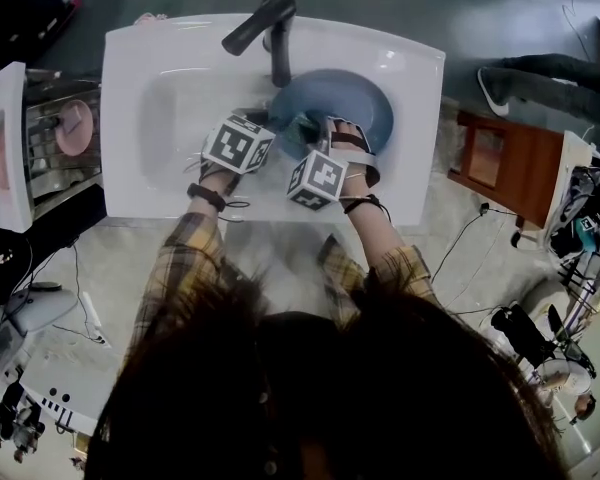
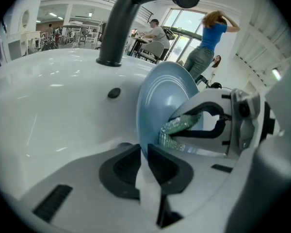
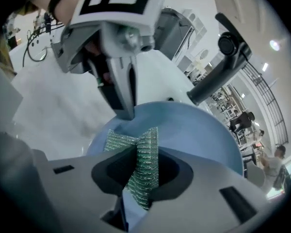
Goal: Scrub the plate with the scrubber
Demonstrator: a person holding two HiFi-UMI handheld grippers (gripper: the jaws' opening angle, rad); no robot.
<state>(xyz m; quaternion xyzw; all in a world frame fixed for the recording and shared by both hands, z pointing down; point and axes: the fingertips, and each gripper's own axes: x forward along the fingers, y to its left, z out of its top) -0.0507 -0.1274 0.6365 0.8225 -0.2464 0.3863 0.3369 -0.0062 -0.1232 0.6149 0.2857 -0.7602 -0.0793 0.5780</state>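
A blue plate [image 1: 355, 98] stands tilted in the white sink [image 1: 170, 98], under the black faucet [image 1: 265, 28]. My left gripper [image 2: 143, 152] is shut on the plate's [image 2: 165, 91] near rim, which shows edge-on between its dark pads. In the right gripper view that gripper [image 3: 126, 111] comes down from above onto the plate [image 3: 199, 135]. My right gripper [image 3: 140, 166] is shut on a green mesh scrubber [image 3: 144, 154], whose free end lies against the plate's face. The left gripper view shows the scrubber [image 2: 170, 136] pressed on the plate beside the right gripper [image 2: 184, 125].
The faucet [image 2: 121, 28] arches over the plate, with an overflow hole [image 2: 114, 93] in the basin wall. A dish rack holding a pink plate [image 1: 70, 128] stands left of the sink. A wooden stool [image 1: 505, 163] and cables lie to the right. People are far behind.
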